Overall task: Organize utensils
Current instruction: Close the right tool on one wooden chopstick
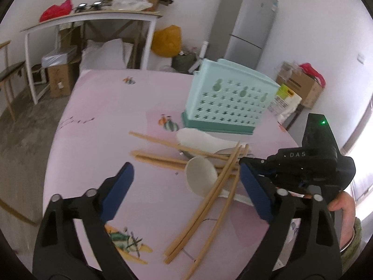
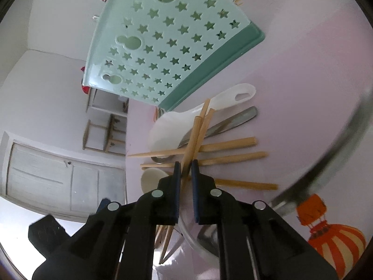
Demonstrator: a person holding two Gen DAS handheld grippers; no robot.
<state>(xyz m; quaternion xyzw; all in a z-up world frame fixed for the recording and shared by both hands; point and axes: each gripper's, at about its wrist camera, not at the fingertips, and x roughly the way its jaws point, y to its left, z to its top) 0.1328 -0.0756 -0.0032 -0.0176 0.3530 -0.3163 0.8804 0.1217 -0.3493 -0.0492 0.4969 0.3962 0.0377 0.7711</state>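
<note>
Picking chopsticks out of the pile looks like the step in hand; nothing seems sorted yet.

Left wrist view: left gripper (image 1: 186, 186) hovers above the near part of the pink bench (image 1: 98, 121), jaws spread wide and released, nothing between the pads. Below and just beyond it lies the heap: wooden chopsticks (image 1: 205, 200) crossed over a white soup spoon (image 1: 201, 175), with a white rice paddle (image 1: 198, 140) and a metal spoon under more sticks farther off. The mint holder (image 1: 223, 100) with star holes stands upright at the far right of the bench, just beyond the paddle. The right gripper's black body shows at right, held by a hand (image 1: 345, 205).

Right wrist view: right gripper (image 2: 186, 164) has its jaws nearly clenched, with a chopstick (image 2: 195, 135) running between the pads. It looks pinched, though contact is hard to confirm. Other sticks fan out to the right beneath it; the rice paddle (image 2: 186, 119) and a metal spoon handle (image 2: 235, 116) lie beyond. The holder (image 2: 167, 42) fills the top of the view, near the pile. A metal bowl rim (image 2: 326, 158) blurs at right.

Next move, my guess: lift the pinched stick clear of the tangle without dragging its neighbours, tip it upright, then drop it into the holder's open top. The left gripper could steady the pile or take the spoon.
</note>
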